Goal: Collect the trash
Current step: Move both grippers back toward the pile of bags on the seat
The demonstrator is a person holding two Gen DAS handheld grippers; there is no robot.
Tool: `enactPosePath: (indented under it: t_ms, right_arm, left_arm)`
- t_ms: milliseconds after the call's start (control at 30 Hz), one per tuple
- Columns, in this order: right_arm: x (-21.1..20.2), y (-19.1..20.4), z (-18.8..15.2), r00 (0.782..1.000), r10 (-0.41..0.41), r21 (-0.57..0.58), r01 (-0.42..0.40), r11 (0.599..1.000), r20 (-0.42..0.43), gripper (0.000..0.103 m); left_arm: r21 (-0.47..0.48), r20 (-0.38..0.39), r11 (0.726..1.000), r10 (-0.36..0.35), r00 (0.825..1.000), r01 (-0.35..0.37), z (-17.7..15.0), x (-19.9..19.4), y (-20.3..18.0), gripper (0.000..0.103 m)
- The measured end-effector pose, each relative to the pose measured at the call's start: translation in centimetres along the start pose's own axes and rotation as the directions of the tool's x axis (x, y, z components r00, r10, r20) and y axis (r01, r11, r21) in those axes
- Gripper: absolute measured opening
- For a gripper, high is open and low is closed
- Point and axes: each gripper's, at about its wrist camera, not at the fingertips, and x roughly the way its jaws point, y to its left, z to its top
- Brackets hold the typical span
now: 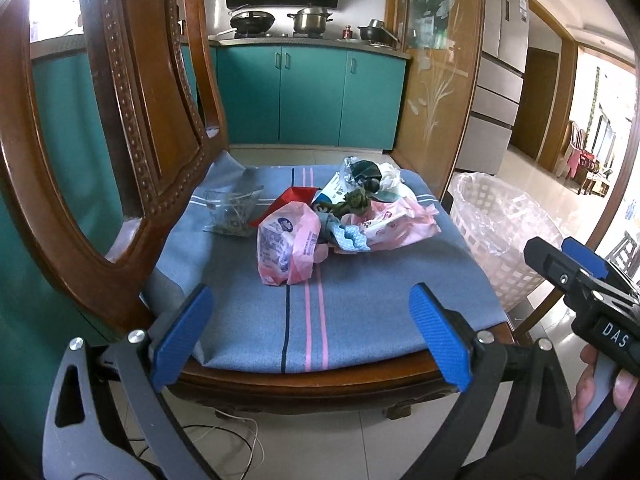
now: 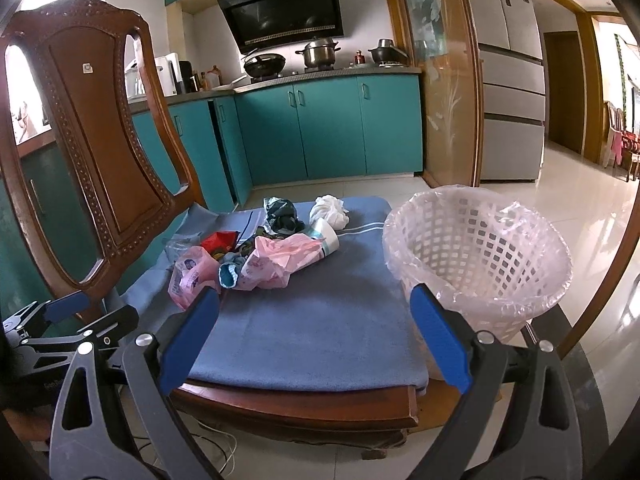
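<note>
Trash pile (image 1: 336, 216) sits mid-far on chair cushion (image 1: 360, 304), bin (image 2: 476, 256) to the right. Left gripper (image 1: 310, 336) & right gripper (image 2: 314, 340) both spread wide, empty. Wrappers look light, soft, crinkly, prob slippery; pinch a bunched fold.

A: The wooden chair (image 2: 100, 152) stood at the left, its seat under a blue cloth (image 2: 312, 320).

B: Far behind, teal cabinets (image 2: 328, 128) ran below the counter, where a steel pot (image 2: 320, 53) and dark wok (image 2: 265, 63) sat under the range hood (image 2: 284, 14).

A: At the far right stood a silver fridge (image 2: 508, 80).
</note>
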Motion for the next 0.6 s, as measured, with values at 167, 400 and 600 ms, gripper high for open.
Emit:
enactPosePath:
  t_ms: [167,400,600]
  right_arm:
    - [0.04,0.00,-0.05,1.000,0.000,-0.003,0.000,1.000,0.001,0.094]
    - [0.03,-0.03,-0.10,1.000,0.000,-0.005,0.000,1.000,0.001,0.094]
    - [0.01,0.00,-0.10,1.000,-0.001,-0.007,0.001,1.000,0.002,0.094]
  left_arm:
    - [0.000,0.000,1.000,0.001,1.000,-0.001,0.00,-0.01,0.01,0.098]
    - [-0.001,-0.004,1.000,0.003,1.000,-0.003,0.09,0.03,0.04,0.098]
    - [0.002,-0.007,1.000,0.006,1.000,-0.006,0.11,0.08,0.04,0.098]
